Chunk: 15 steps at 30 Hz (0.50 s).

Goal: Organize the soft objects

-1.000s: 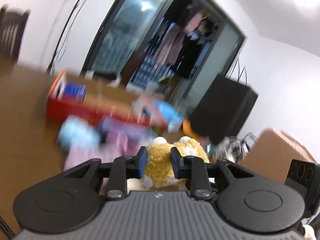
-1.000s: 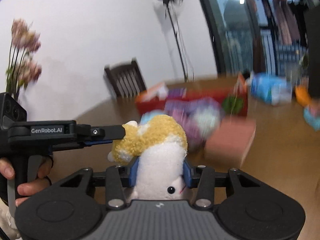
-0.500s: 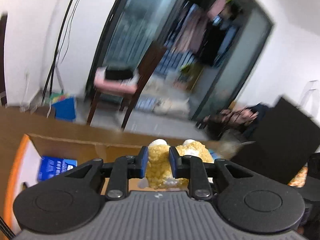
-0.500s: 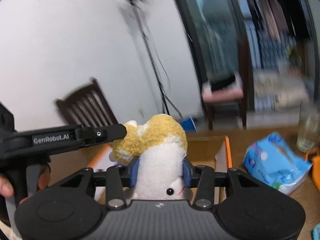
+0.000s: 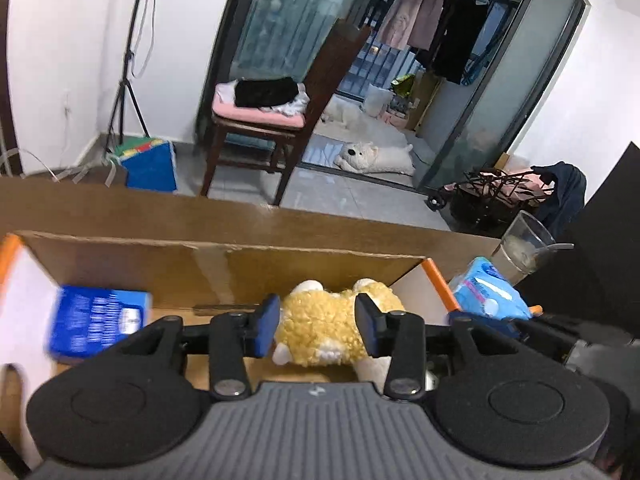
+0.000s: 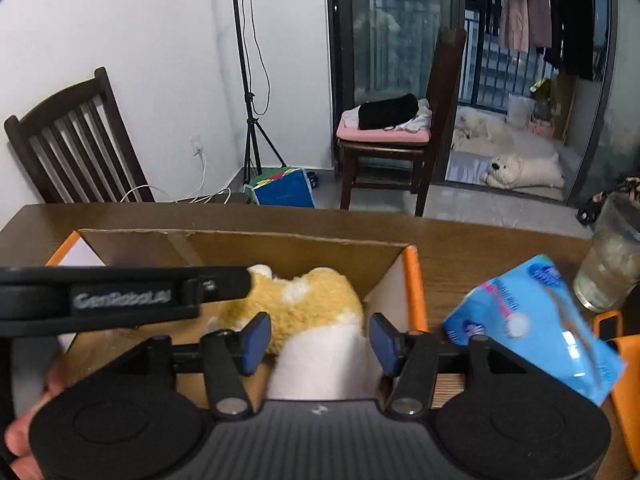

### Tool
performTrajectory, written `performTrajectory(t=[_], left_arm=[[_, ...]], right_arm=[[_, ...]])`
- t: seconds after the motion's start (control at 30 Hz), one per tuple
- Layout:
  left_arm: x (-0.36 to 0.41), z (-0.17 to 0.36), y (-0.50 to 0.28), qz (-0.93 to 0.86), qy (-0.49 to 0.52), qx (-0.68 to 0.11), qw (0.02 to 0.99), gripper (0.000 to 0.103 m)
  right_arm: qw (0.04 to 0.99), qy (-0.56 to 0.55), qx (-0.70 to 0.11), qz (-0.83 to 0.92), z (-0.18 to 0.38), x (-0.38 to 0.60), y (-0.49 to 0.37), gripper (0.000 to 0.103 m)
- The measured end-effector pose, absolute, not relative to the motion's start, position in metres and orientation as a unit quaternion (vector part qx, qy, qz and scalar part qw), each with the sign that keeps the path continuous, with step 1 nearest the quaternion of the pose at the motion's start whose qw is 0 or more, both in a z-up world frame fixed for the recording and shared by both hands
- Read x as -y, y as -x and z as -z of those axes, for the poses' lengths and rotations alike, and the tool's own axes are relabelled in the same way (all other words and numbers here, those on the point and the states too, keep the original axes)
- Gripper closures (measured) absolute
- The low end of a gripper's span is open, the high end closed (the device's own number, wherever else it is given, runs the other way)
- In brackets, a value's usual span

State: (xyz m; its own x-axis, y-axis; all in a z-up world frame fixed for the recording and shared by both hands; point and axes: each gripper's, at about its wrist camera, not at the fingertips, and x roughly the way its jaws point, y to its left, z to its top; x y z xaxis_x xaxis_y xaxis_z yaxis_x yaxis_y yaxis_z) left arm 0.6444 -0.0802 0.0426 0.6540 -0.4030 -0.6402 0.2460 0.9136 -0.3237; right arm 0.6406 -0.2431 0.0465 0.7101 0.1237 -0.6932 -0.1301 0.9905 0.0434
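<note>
left gripper (image 5: 316,326): jaws have just been opening; the blue pads stand off the yellow fleece on both sides, so the toy is between them but not pinched.
right gripper (image 6: 318,340): jaws have just been opening too; clear gaps show between each pad and the white belly, nothing is clamped.
plush toy (image 5: 332,326): straight ahead of both tools, yellow back up, white underside towards the right gripper; it appears to be inside the cardboard box (image 5: 240,264), though whether it rests on the floor of the box cannot be told.
step in hand: releasing the toy into the box, as i judge it.
doing it well: let both pairs of pads clear the fleece before drawing back; pull away along the fingers, not sideways, or the pile may snag and drag the toy over the wall.
left view only: a blue carton (image 5: 96,326) already in the box, off to the tool's left.
right view only: the left tool's finger reaching in from the left side, a hand (image 6: 24,436) at the lower left corner, and a blue tissue pack (image 6: 532,328) to the right, outside the box, near a glass (image 6: 612,256).
</note>
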Motion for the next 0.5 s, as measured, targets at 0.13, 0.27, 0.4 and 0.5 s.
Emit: performTrajectory(t=[0.13,0.27,0.4,0.5], left_arm=[[0.066,-0.092,-0.602,0.174,0.081,-0.335,0.922,0.050],[0.052,-0.132,-0.547,0.155,0.054,-0.295,0.941,0.042],[0.045,-0.157,-0.496,0.146,0.048,-0.267,0.951,0.040],[0.045,-0.162,-0.444,0.143,0.029,-0.234,0.961,0.037]], right_arm=[[0.935,0.003,-0.346,-0.075,-0.093,0.256,-0.606,0.049],[0.950,-0.004,-0.303,-0.072,-0.147,0.273,-0.559,0.045],[0.959,-0.017,-0.273,-0.079,-0.183,0.284,-0.510,0.044],[0.964,-0.028,-0.247,-0.096,-0.195,0.287,-0.468,0.041]])
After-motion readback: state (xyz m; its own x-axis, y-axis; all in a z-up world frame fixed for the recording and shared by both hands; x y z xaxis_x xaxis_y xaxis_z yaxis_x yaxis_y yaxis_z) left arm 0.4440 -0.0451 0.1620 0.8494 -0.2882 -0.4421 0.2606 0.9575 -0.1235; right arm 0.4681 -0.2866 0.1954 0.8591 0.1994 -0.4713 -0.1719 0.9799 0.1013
